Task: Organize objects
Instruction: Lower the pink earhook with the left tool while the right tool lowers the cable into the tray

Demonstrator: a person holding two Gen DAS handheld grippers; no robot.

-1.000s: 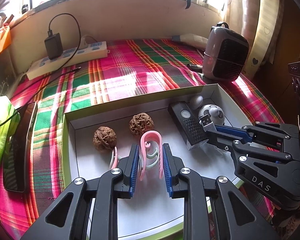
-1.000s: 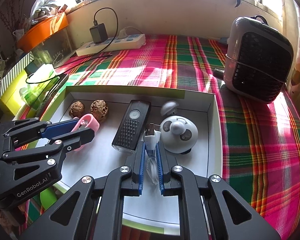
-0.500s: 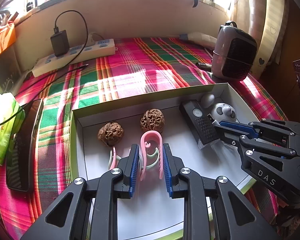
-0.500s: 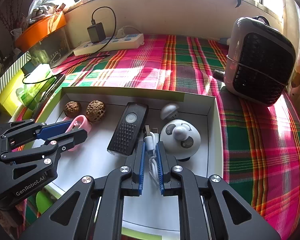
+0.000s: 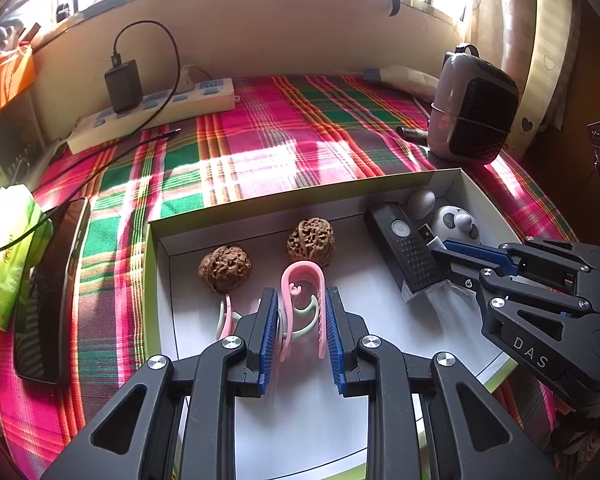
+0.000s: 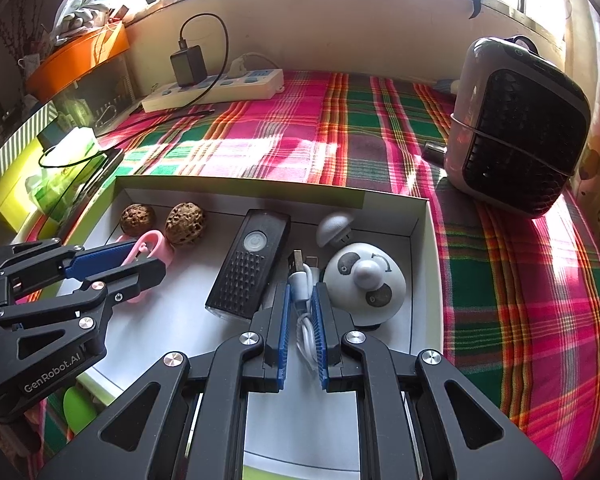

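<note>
Pink clip (image 5: 302,292) seemingly pinched in left gripper (image 5: 300,312), over box (image 5: 260,200).

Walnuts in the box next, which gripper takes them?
Left gripper, probably: both walnuts sit just ahead of it, but it's shut on the pink clip. Right gripper holds the white cable beyond the black flashlight.

Little has changed. The left gripper (image 5: 298,312) has slid slightly to its left with the pink clip (image 5: 302,276) pinched in its fingers. The clip's loop was a little right of the right-hand walnut (image 5: 310,242) and is now a little left of it. In the left wrist view the space heater (image 5: 472,112) and power strip (image 5: 152,108) sit further right.
</note>
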